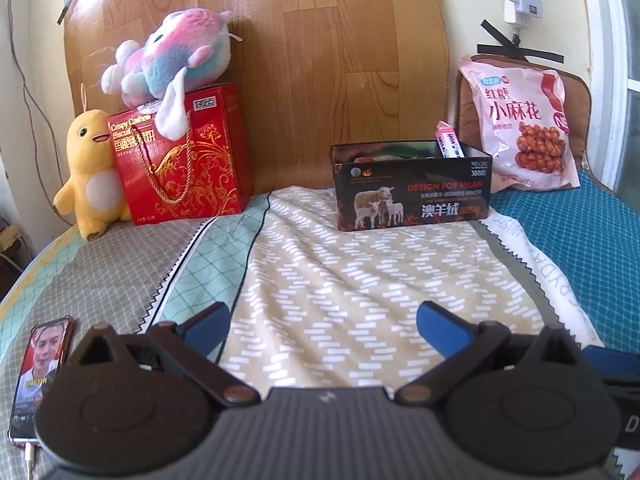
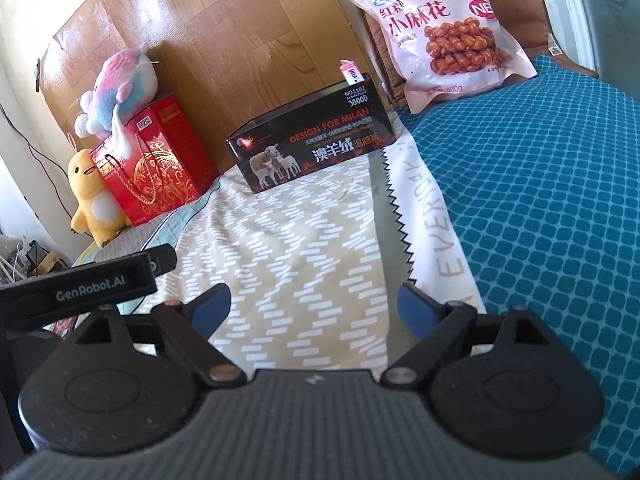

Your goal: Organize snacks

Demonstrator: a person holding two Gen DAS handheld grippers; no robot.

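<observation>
A black open-topped box (image 1: 412, 196) (image 2: 316, 140) with a sheep picture stands at the far side of the bed. A small pink packet (image 1: 450, 142) (image 2: 352, 72) sticks up from its right end. To the right, a large pink bag of twisted snacks (image 1: 528, 128) (image 2: 440, 32) leans on a brown cushion. A red biscuit gift box (image 1: 184, 156) (image 2: 156, 156) stands at the left. My left gripper (image 1: 324, 308) hovers open over the patterned sheet, well short of the box, with nothing between its fingers. My right gripper (image 2: 315, 290) is likewise open and holds nothing.
A pastel plush toy (image 1: 172, 52) lies on the red box and a yellow plush chick (image 1: 90, 172) stands beside it. A phone (image 1: 40, 376) with its screen on lies near left. A wooden headboard (image 1: 320, 60) backs the bed. A teal blanket (image 2: 540, 200) covers the right side.
</observation>
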